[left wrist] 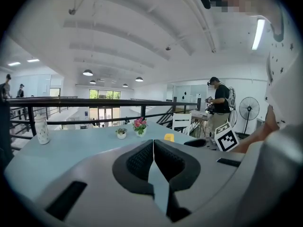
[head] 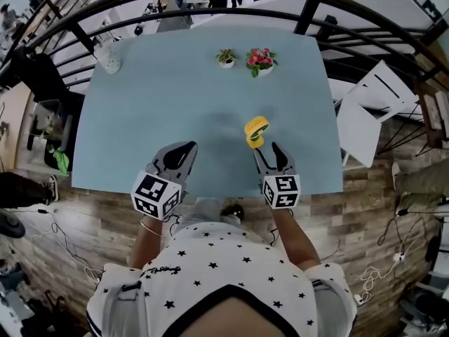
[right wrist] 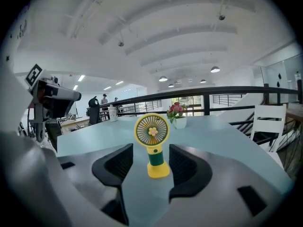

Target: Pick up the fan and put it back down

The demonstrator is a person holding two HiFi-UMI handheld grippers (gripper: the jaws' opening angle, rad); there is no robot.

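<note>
Blue surface (head: 175,83) carries the fan (right wrist: 152,145) upright between the released right gripper (right wrist: 150,151) jaws, untouched; the left gripper (left wrist: 153,143) is clenched, empty.

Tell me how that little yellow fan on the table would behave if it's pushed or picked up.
The fan stands upright on a narrow base under a wide round head, so it probably tips easily if pushed high. It looks like hard plastic: likely stiff and light.
</note>
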